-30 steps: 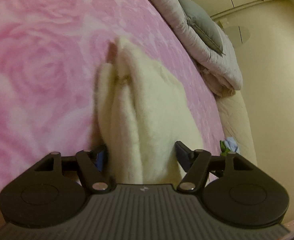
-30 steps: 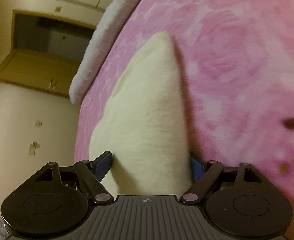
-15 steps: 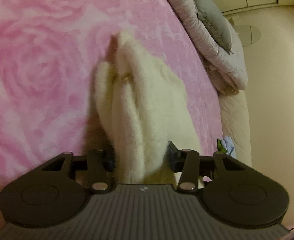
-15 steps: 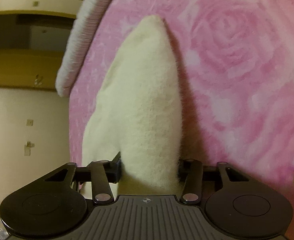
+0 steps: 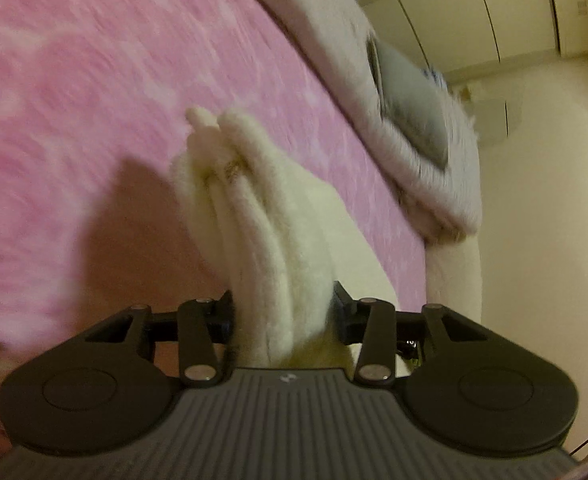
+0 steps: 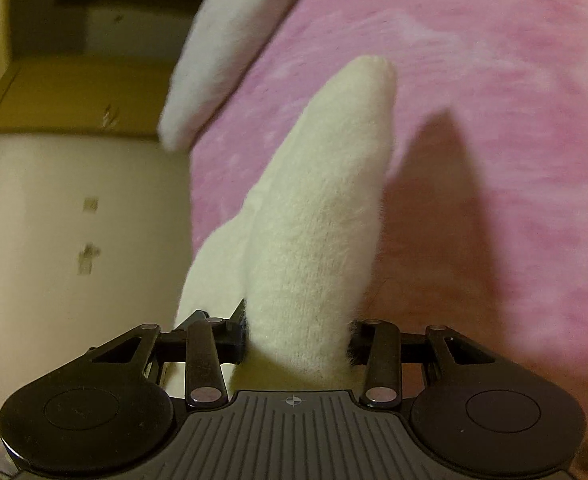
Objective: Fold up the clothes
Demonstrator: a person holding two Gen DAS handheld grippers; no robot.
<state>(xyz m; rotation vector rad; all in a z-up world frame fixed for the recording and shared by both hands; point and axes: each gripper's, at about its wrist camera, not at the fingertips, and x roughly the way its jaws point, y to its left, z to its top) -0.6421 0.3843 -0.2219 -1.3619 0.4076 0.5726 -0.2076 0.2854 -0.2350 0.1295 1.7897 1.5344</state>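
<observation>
A cream fuzzy garment (image 5: 262, 216) hangs lifted above a pink rose-patterned bedspread (image 5: 94, 80). My left gripper (image 5: 282, 312) is shut on a bunched edge of it, several folds stacked between the jaws. In the right wrist view the same cream garment (image 6: 325, 208) rises as a tall peak, and my right gripper (image 6: 297, 336) is shut on its near edge. The garment's lower part trails off the bed's side, hidden behind the grippers. It casts a shadow on the bedspread (image 6: 493, 120).
A pale folded quilt (image 5: 373, 80) with a grey pillow (image 5: 409, 108) lies along the bed's far edge. The same quilt (image 6: 222, 52) shows in the right view. Beyond are cream walls (image 5: 541, 200) and a dark open cabinet (image 6: 86, 28).
Both grippers closed from open onto the garment's edges and lifted it off the bedspread; the views are tilted and blurred with motion.
</observation>
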